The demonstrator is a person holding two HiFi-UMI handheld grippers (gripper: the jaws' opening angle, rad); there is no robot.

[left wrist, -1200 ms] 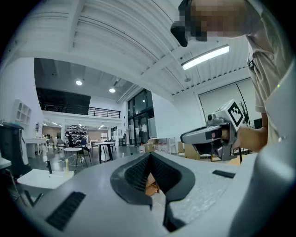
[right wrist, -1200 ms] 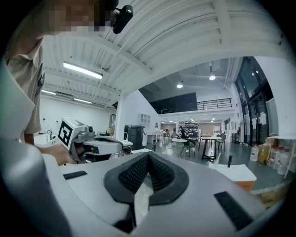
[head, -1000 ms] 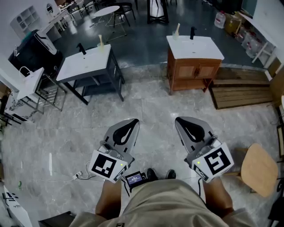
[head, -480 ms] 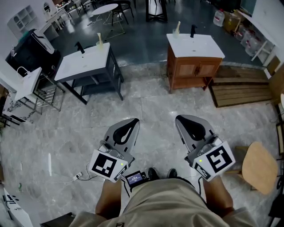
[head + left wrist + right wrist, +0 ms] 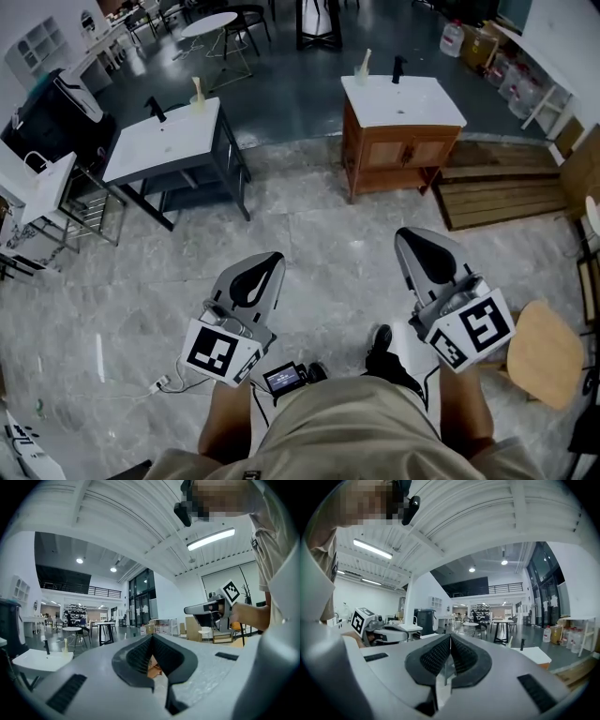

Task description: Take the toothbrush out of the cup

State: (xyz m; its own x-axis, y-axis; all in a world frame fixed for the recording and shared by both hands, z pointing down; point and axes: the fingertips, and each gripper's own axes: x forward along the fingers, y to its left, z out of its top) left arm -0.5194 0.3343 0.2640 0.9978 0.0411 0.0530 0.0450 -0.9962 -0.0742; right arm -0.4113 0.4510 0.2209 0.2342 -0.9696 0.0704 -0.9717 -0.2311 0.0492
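Two sink stands are ahead on the floor. A white-topped dark-framed stand carries a pale cup with a toothbrush beside a black tap. A wooden cabinet sink carries another cup with a toothbrush. My left gripper and right gripper are held level in front of my waist, far short of both sinks. Both are shut, with nothing between the jaws. In the left gripper view the left gripper faces the cup. The right gripper faces the other cup.
A wooden platform lies right of the cabinet sink. A round wooden seat stands close at my right. A white stand with a rail is at the left. A cable and plug strip lie on the marble floor near my left foot.
I have stepped forward: one foot now shows ahead and both sinks have slid left in the head view. The right gripper moved right and a little forward; the left drifted slightly down-left.
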